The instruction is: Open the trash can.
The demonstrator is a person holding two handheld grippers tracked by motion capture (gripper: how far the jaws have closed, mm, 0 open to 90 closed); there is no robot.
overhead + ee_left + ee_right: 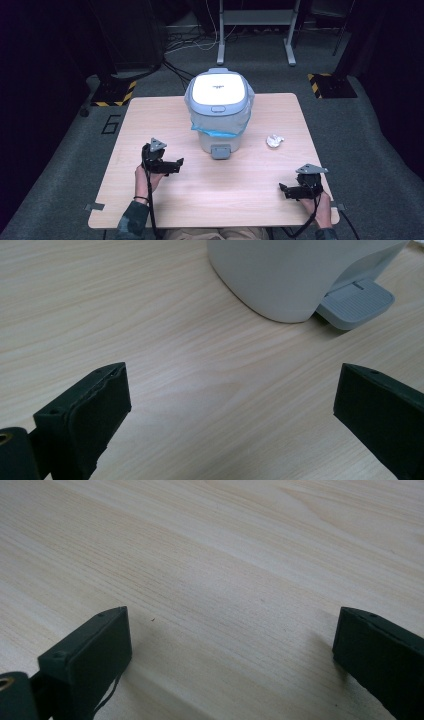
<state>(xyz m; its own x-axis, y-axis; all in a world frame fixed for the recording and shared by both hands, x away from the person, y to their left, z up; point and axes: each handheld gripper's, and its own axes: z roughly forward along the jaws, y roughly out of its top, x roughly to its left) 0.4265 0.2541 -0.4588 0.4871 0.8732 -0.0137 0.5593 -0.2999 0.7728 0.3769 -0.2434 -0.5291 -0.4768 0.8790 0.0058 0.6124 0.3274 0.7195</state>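
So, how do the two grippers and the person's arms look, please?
Both the left gripper and the right gripper are black, each with two blocky, flat-faced jaws and a grey three-cornered plate on top. A black cable trails from each towards the person. The left sleeve has a dark camouflage-like pattern, with a thin dark band at the wrist. The right sleeve looks dark too; its pattern is hard to tell.

A large dark figure "6" point(111, 124) is marked on the grey floor point(60, 150) just beside the left edge of the table point(210, 195). A small dark mark, possibly a brand name, is printed on the white lid point(220, 90) of the pedal bin, but it is too small to be read. Yellow-and-black hazard stripes point(114, 97) are seen on the bases of two stands on the floor beyond the table; no wording is carried by them.
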